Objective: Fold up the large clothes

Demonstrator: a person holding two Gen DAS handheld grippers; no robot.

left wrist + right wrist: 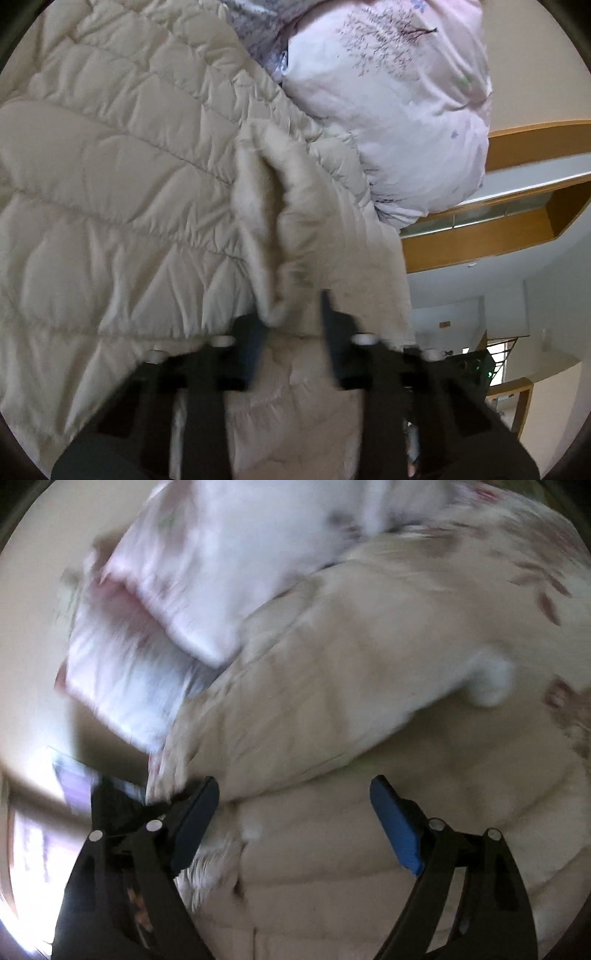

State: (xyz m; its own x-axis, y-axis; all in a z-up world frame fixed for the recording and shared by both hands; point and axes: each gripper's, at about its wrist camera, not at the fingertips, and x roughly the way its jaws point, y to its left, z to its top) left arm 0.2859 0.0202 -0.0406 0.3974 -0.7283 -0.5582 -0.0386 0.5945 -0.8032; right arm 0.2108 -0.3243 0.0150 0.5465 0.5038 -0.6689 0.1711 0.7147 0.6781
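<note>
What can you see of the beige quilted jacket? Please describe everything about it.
The beige quilted jacket looks puffy and soft, stitched in curved padded channels. It lies spread and creased, with a pale floral duvet against its far side. A bunched fold of it sits between the fingers of the left tool, which look closed on it. The right tool is open above it, gripping nothing.

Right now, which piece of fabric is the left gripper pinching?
Start from the big beige quilted coat lying beside the floral pink bedding. Near its edge a bunched ridge runs down into the left gripper. It stands up in a crumpled fold, unlike the flat stitched panels around it.
</note>
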